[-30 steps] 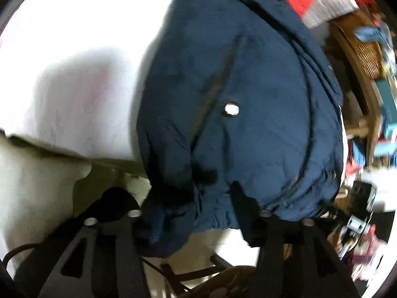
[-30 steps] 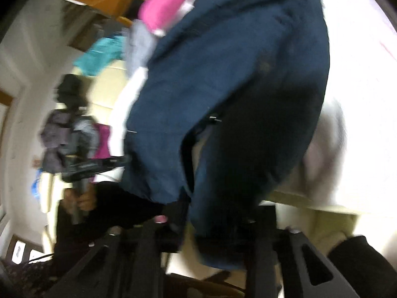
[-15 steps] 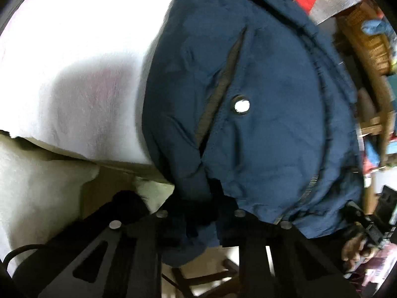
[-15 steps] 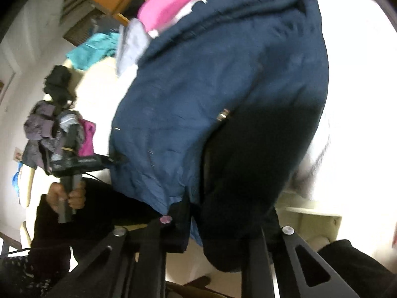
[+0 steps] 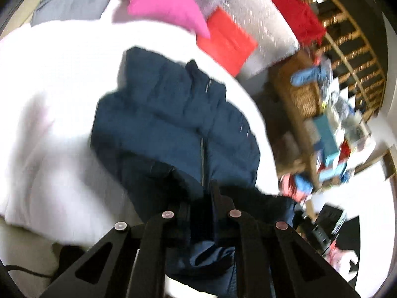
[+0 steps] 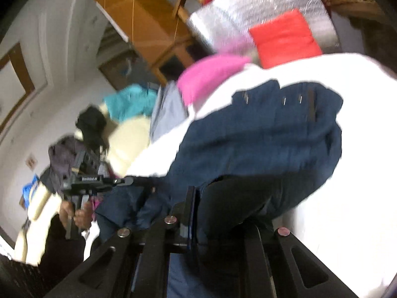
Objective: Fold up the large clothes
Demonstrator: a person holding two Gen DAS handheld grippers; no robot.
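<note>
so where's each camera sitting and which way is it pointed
Left wrist view: on the left gripper, looking along its fingers and down across the navy padded jacket on the white bed cover; both black fingers show, pinching the jacket hem.
Right wrist view: on the right gripper, looking along its fingers across the same jacket; its fingers grip the hem, and the person's hand holding the left gripper shows at left.
Shared: jacket, bed cover, pink cushion, red cushion.

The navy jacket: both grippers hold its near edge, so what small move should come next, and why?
Probably carry the hem forward over the navy jacket, toward its collar. The left gripper and right gripper both clamp it, while the far half lies on the white bed.
</note>
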